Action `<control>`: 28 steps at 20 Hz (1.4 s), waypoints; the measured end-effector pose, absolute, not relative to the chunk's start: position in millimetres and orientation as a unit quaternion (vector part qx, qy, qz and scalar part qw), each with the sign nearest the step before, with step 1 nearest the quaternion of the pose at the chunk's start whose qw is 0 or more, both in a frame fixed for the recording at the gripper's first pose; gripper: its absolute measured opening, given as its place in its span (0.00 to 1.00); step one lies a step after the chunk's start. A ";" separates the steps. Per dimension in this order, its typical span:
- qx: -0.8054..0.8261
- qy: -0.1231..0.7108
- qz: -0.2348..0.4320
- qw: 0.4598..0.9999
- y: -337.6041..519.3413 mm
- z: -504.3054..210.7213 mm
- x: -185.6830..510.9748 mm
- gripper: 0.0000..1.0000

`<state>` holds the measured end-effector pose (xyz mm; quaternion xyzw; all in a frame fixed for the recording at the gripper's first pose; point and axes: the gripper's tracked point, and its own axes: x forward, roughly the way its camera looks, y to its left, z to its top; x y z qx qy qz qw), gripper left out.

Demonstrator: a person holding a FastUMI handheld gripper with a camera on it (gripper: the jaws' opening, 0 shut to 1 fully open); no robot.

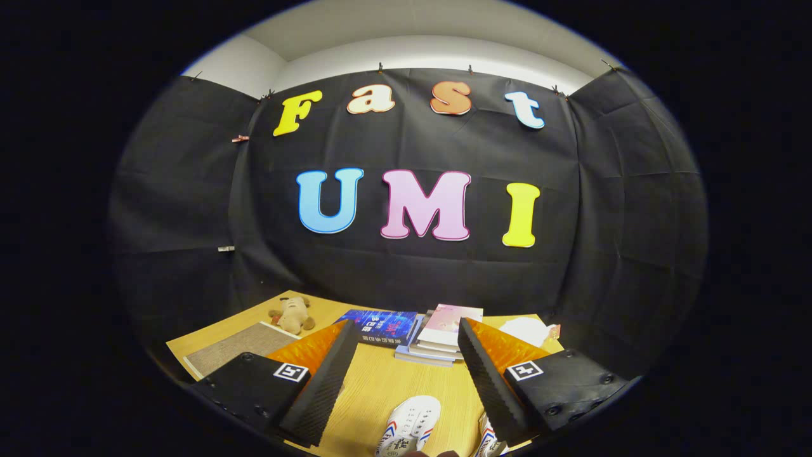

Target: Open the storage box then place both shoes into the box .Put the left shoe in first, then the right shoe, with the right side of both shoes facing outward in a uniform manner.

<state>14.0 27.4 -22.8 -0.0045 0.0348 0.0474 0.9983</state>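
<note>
Since both shoes, one between the fingers and one by the right finger, sit on the bench, nothing looks done; hand-held gripper wide, empty. Storage box unseen.

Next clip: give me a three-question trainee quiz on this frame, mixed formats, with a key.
1. True or false: the gripper is shut on a white shoe.
2. What lies beside the stack of books, beyond the fingers? A) a blue book B) a kettle C) a plate
3. Fill in: the plush toy sits on the wooden table just behind the grey ____.

Key: 1 false, the fingers stand apart with the shoe between and below them; 2 A; 3 mat.
</note>
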 end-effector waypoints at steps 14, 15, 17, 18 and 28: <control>0.162 0.265 0.188 0.932 115.9 -145.7 -8.6 0.99; 0.183 0.279 0.206 0.920 126.7 -151.1 -12.4 0.98; 0.225 0.310 0.234 0.894 143.8 -163.2 -19.1 0.98; 0.244 0.324 0.246 0.880 151.8 -170.2 -22.1 0.98; 0.426 0.424 0.319 0.733 198.1 -217.4 -47.2 0.98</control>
